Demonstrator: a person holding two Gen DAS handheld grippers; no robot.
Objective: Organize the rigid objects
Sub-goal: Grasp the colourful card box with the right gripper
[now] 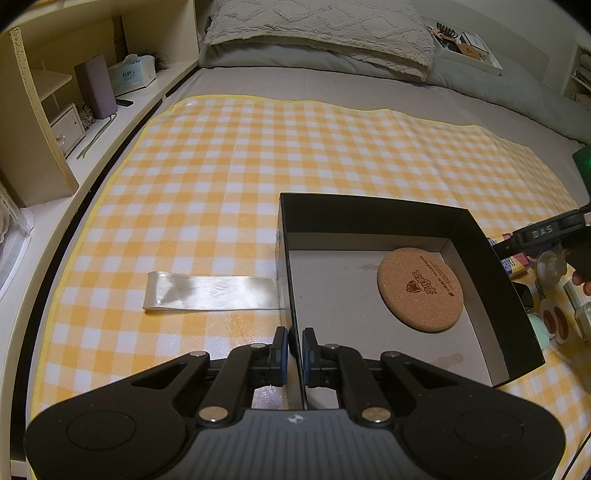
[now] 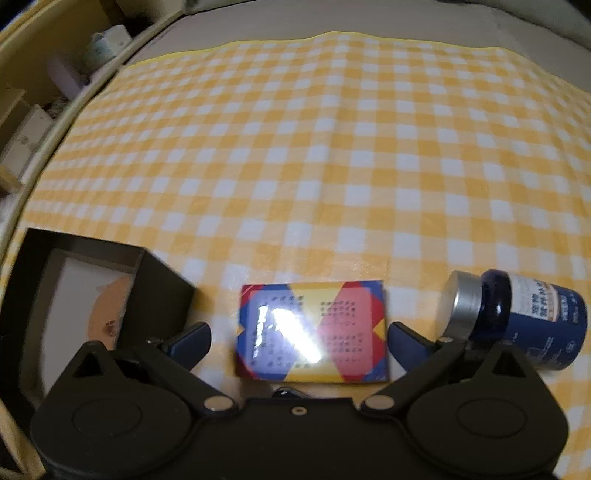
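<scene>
A black open box (image 1: pixel 369 214) lies on the yellow checked cloth, with a round cork coaster (image 1: pixel 421 290) inside it. My left gripper (image 1: pixel 294 345) is shut on the box's near left wall. In the right wrist view the box (image 2: pixel 159 295) is at the left. My right gripper (image 2: pixel 299 338) is open, its fingers either side of a flat red, blue and yellow packet (image 2: pixel 314 330) that lies on the cloth. A dark blue bottle (image 2: pixel 524 321) with a silver cap lies on its side just right of the right finger.
A white satin ribbon (image 1: pixel 210 291) lies left of the box. Several small items (image 1: pixel 554 306) lie right of the box. Shelves (image 1: pixel 74 96) with a tissue box run along the left. Pillows (image 1: pixel 317 29) lie at the far end of the bed.
</scene>
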